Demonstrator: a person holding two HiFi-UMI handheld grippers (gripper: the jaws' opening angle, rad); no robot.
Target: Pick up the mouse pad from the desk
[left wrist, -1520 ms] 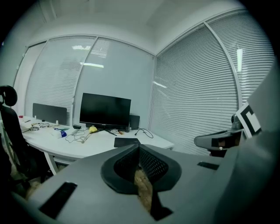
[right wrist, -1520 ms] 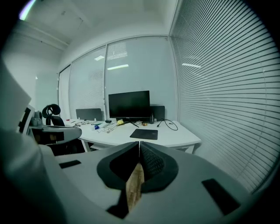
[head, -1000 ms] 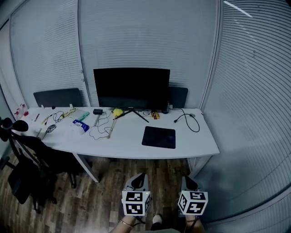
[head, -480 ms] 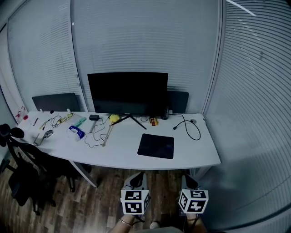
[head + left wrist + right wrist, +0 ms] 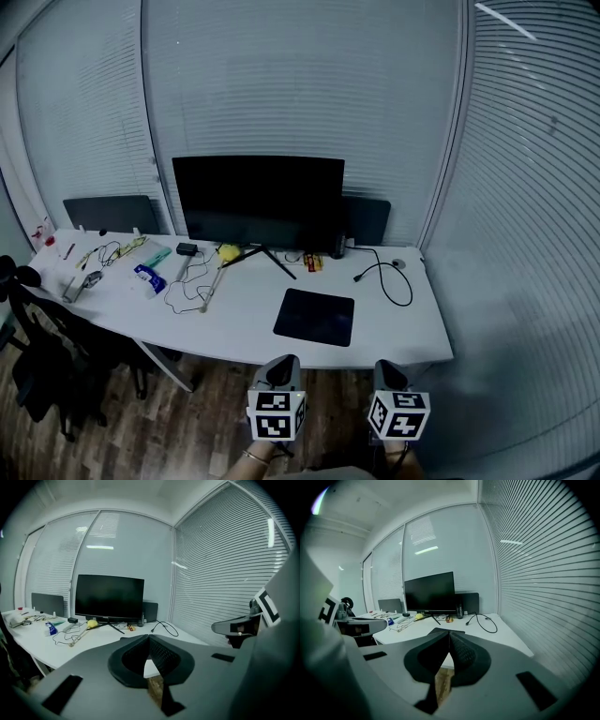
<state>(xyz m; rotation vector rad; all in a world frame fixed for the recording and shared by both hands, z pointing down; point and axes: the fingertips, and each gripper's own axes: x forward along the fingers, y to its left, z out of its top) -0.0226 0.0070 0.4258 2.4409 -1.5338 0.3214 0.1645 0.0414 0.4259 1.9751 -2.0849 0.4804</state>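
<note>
The mouse pad [image 5: 315,317], a dark flat rectangle, lies on the white desk [image 5: 412,328] near its front edge, right of centre and in front of the monitor [image 5: 258,202]. Nothing rests on it, and bare desktop surrounds it on all sides. I judge that open border useful, because a jaw tip needs room to get under an edge.

A looped black cable [image 5: 386,277] lies well apart to the pad's right rear. The monitor's splayed stand legs and a yellow object [image 5: 228,251] sit behind it. Loose cords and small items spread along the left half of the desk, away from my path.

My left gripper [image 5: 282,371] and my right gripper [image 5: 388,375] hang side by side over the wooden floor [image 5: 187,412], short of the desk front and well apart from the pad. Both point toward the desk. Each has its jaws pressed together with nothing between them, a compact way to carry them on an approach.

I judge the task barely begun. I have yet to reach the pad, and a pair of jaws must spread before any pinch on its thin edge.
</note>
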